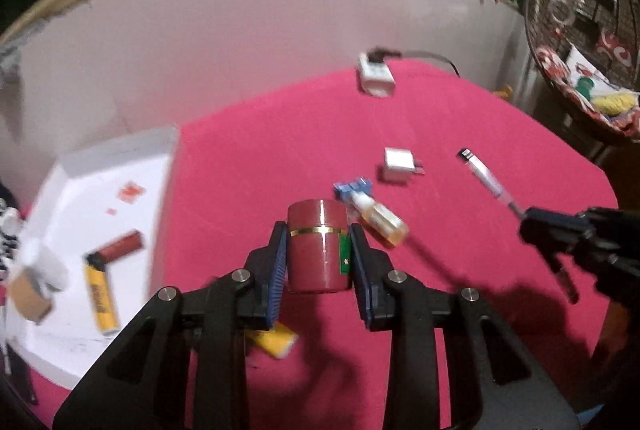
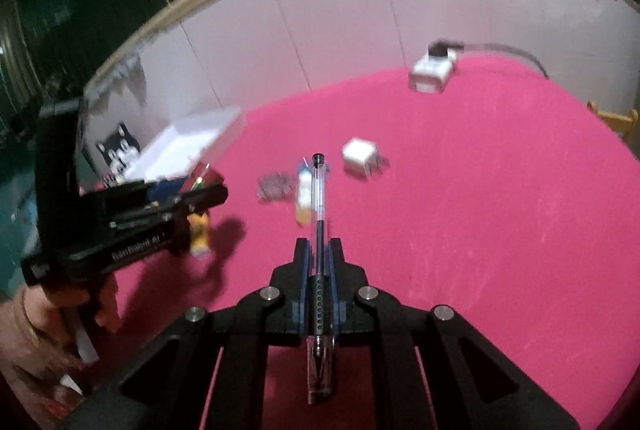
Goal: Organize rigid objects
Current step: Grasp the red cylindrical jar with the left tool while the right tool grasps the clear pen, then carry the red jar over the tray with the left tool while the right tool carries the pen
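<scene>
Left wrist view showed my left claw (image 1: 319,254) clamped on a dark red cylindrical container (image 1: 318,246), its blue ribbed pads pressing both sides. It stood upright between the fingers, long axis vertical, glossy, with a thin gold band around it near the top and a small green label on its right side. It hung just above the pink cloth-covered surface (image 1: 460,134).

Right wrist view showed my right claw (image 2: 319,250) closed tight on a clear plastic pen (image 2: 319,198). Its long axis ran straight along the fingers: one dark end pointed away from me toward the far wall, while the dotted black grip sat between the pads and the tapered end stuck out underneath, toward the camera.

Just beyond the red container lay a small bottle of yellowish liquid (image 1: 380,220), on its side, with something blue (image 1: 352,188) at its far end. Farther out sat a white cube-shaped charger (image 1: 398,164) with its prongs showing, and near the far edge a white adapter (image 1: 376,76) with a dark cable plugged in.

To the left stood a white tray (image 1: 152,150), holding a yellow lighter (image 1: 102,296), a dark red tube (image 1: 122,246) and a blurred brown box (image 1: 30,296). Another yellow object (image 1: 276,340) lay under my left claw.
</scene>
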{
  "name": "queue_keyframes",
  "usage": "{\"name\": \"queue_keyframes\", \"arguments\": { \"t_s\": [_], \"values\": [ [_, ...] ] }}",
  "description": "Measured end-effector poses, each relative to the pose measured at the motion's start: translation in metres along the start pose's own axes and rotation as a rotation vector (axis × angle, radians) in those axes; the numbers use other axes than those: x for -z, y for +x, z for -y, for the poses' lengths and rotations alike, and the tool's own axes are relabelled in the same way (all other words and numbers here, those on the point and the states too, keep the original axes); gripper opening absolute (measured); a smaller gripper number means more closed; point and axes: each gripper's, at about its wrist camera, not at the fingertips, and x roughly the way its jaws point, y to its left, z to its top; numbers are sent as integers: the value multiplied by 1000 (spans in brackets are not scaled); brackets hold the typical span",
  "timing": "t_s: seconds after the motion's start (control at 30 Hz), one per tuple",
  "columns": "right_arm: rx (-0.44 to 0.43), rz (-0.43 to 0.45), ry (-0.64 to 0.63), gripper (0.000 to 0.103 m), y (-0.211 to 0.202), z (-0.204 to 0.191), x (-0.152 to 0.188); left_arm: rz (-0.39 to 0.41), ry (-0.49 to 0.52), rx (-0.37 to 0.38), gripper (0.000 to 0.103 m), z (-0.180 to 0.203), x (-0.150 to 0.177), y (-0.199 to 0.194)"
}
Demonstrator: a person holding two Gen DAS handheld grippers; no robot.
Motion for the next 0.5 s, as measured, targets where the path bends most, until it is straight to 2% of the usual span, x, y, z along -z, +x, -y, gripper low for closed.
{"name": "queue_keyframes", "arguments": {
  "t_s": [0.17, 0.33, 0.5],
  "values": [
    [-12, 143, -37, 6, -27, -22, -21, 76, -38, -103, 29, -18, -8, -27],
    [-38, 261, -114, 6, -45, -50, -46, 138, -79, -153, 29, -35, -14, -54],
    [-78, 306, -184, 6, -46, -79, -59, 173, -117, -195, 29, -52, -13, -74]
  ]
}}
